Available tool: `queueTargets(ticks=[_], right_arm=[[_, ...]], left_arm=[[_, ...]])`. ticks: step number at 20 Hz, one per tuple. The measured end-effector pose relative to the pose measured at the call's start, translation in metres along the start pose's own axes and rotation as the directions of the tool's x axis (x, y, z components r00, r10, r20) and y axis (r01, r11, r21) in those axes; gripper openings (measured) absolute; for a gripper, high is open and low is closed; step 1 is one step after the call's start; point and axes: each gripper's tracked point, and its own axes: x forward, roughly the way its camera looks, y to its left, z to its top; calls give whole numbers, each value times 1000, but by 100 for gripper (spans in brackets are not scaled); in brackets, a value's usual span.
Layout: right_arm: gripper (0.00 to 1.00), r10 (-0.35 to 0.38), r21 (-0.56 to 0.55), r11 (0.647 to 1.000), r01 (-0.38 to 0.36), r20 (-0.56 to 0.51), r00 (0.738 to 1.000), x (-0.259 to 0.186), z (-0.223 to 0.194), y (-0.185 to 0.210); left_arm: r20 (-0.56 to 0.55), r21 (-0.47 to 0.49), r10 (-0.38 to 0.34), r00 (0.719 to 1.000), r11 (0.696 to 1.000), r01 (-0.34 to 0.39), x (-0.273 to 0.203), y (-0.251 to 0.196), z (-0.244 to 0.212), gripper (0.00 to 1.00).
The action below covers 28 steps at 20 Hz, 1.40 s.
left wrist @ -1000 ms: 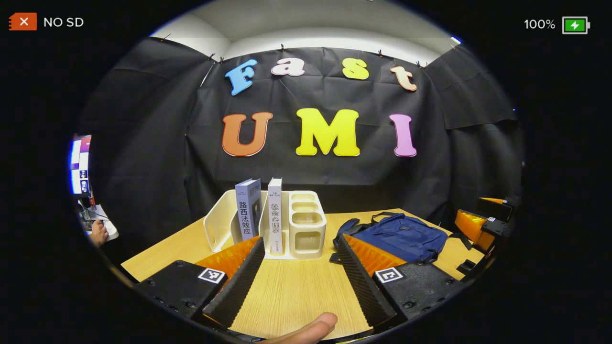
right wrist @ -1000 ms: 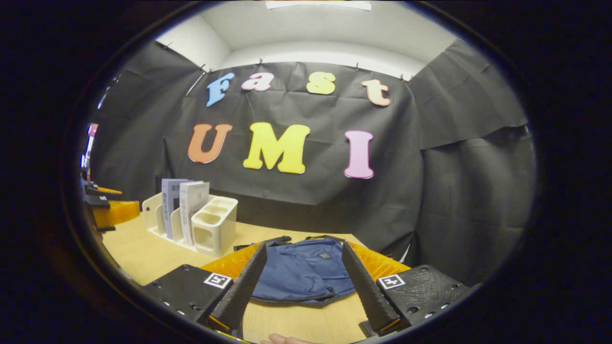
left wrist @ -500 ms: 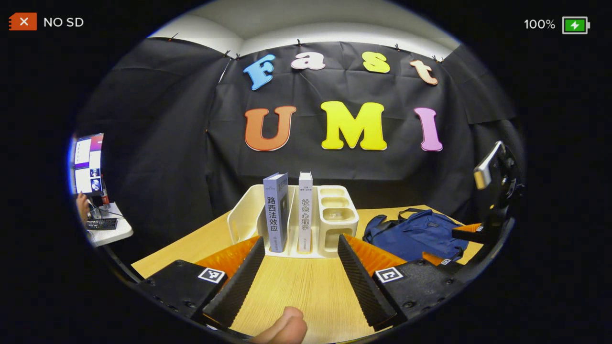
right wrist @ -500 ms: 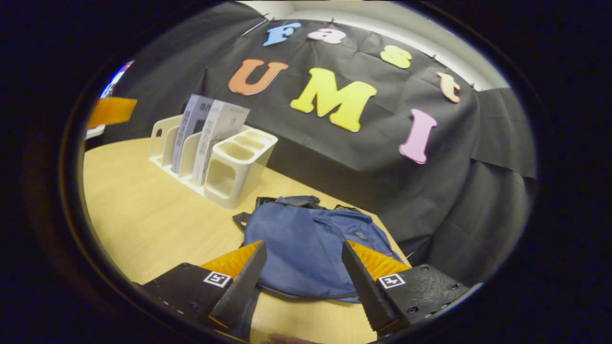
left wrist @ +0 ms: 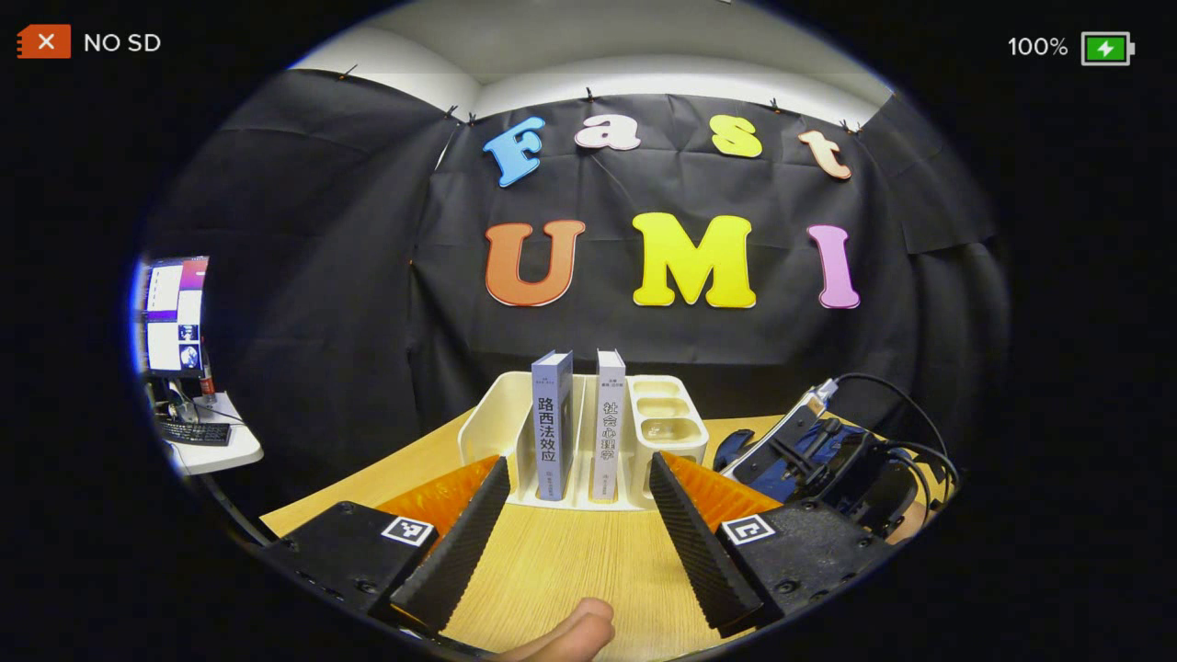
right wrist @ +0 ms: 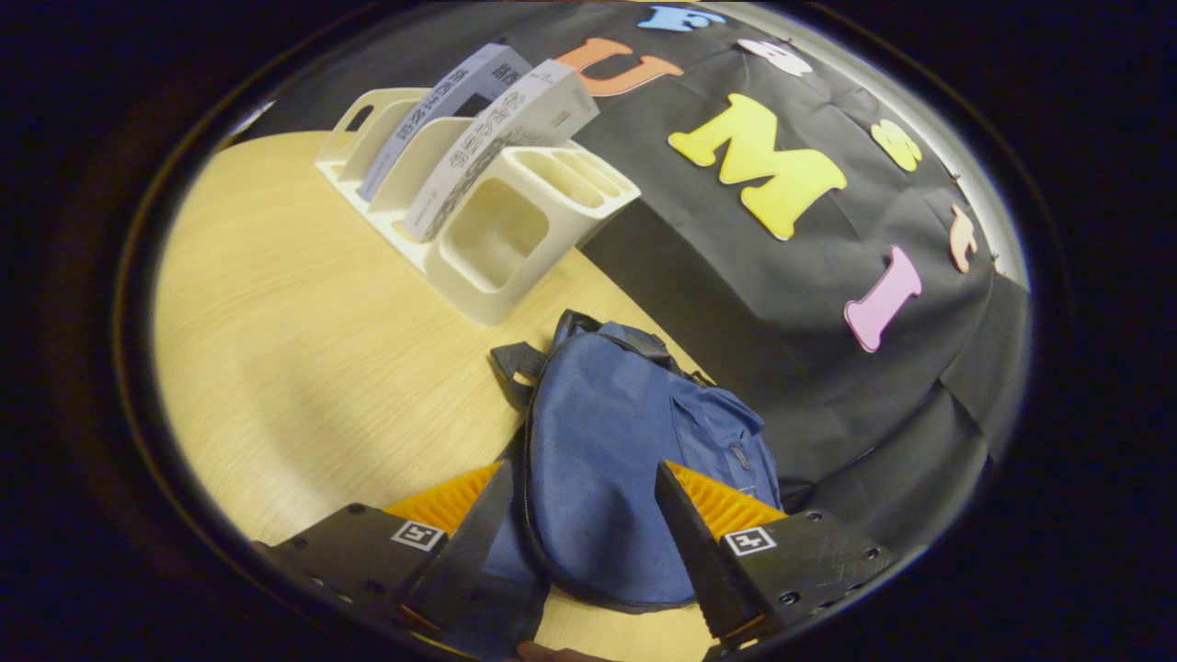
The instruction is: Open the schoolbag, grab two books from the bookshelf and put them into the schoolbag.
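Left gripper view: your left gripper (left wrist: 575, 515) hangs over the table (left wrist: 552, 561) w/ jaws apart, nothing between them, aimed at the two books (left wrist: 579, 437) standing upright in the bookshelf (left wrist: 497, 428). Go in now and you'd likely tip a book, bag not yet open.

Right gripper view: right gripper (right wrist: 575, 533) spread wide just above the schoolbag (right wrist: 625, 460), which lies flat, zip shut. Risk: you pinch loose fabric instead of the zip pull and drag the bag.

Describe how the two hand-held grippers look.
The left hand-held gripper has two long ridged fingers on black housings, each housing bearing a square black-and-white marker. The right hand-held gripper is built alike; in the left gripper view, black cables loop from its body.
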Motion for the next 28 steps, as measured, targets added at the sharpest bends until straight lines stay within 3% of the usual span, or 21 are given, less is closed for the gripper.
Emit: queueTargets(ticks=[1,2,6,9,10,12,14,16,17,18,19,20,21,22,24,28], right_arm=[[99,-30,-21,999,30,-15,999,3,-1,-4],[93,-48,-37,998,47,-18,999,5,1,-6],[92,-115,-24,993,114,-14,993,-3,15,-23],[76,-157,-4,988,157,-3,988,-1,27,-34],[82,-150,8,989,151,-22,988,7,27,-31],[83,-140,22,990,142,-70,988,25,24,-28],[67,-137,33,989,141,-109,985,39,20,-24],[62,-129,49,990,135,-116,985,48,21,-22],[44,-102,59,992,109,-111,989,49,22,-19],[53,-99,74,991,108,-110,989,53,24,-24],[25,-80,92,992,90,-103,991,50,26,-26],[10,-57,109,992,66,-89,994,51,30,-30],[16,-37,120,992,49,-95,995,51,28,-34],[5,-8,145,989,21,-90,996,50,33,-38],[9,38,194,981,-22,-80,996,43,38,-49],[9,39,268,963,-28,-36,999,35,50,-94]], left_arm=[[-2,1,-1,1000,1000,1,1,0,0,98],[-5,3,1,1000,1000,-1,-1,2,0,98],[-11,8,-8,1000,1000,9,-2,1,0,98],[-12,5,-18,1000,1000,18,-3,-1,0,98],[-12,3,-20,1000,1000,20,-4,-2,0,98],[-16,-4,-26,1000,1000,26,-4,-4,-2,98],[-22,-6,-38,999,999,38,-2,-7,-4,98],[-31,-7,-43,999,999,42,-1,-9,-6,98],[-35,-6,-46,998,999,46,-1,-10,-7,98],[-37,-6,-49,998,999,48,-1,-10,-8,98],[-38,-7,-48,998,999,48,-1,-9,-8,98],[-40,-9,-46,998,999,46,-1,-8,-8,98],[-40,-13,-46,998,999,45,-1,-8,-9,98],[-42,-18,-49,998,999,49,1,-8,-9,98],[-43,-27,-58,997,998,57,2,-11,-10,98],[-51,-35,-65,997,997,63,5,-13,-14,98]])
